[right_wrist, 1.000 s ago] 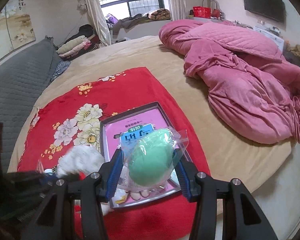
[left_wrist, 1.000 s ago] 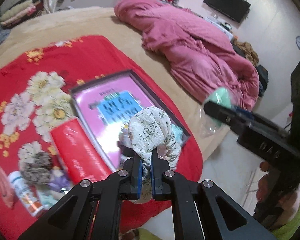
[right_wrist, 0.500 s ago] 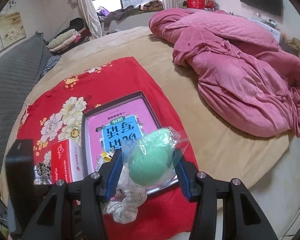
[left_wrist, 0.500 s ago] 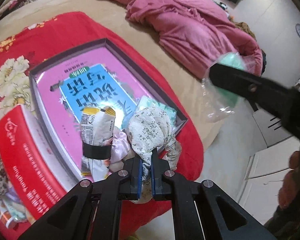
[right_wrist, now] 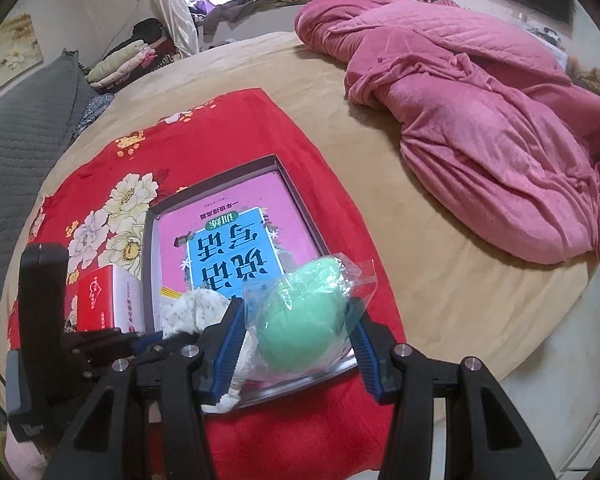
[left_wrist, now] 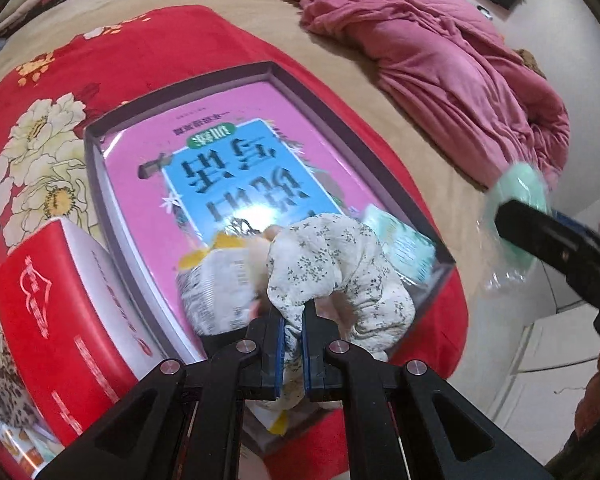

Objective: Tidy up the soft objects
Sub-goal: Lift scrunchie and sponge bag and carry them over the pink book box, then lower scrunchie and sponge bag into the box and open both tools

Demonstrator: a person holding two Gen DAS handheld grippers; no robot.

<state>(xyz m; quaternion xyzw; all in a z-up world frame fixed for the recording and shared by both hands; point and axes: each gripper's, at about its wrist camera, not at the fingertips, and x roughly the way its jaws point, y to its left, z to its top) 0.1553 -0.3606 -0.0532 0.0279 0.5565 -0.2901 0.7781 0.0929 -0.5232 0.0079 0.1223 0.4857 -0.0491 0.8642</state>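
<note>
Floral-printed white cloth bundle [left_wrist: 332,276] is pinched tight in the left gripper [left_wrist: 291,344], hanging directly over the near end of the shallow grey box [left_wrist: 180,92] lined with a pink book — the drop lies straight below. Off to its right, the right gripper [right_wrist: 296,334] clamps a green foam ball in clear plastic [right_wrist: 304,320] — just above the box's near corner.

Snack packet [left_wrist: 216,280] blurred, partly hidden

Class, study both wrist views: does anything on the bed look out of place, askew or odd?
Yes. The crumpled pink quilt lies heaped across the tan bed instead of spread flat. The shallow grey box sits skewed on the red floral cloth, items crowding its near end.
</note>
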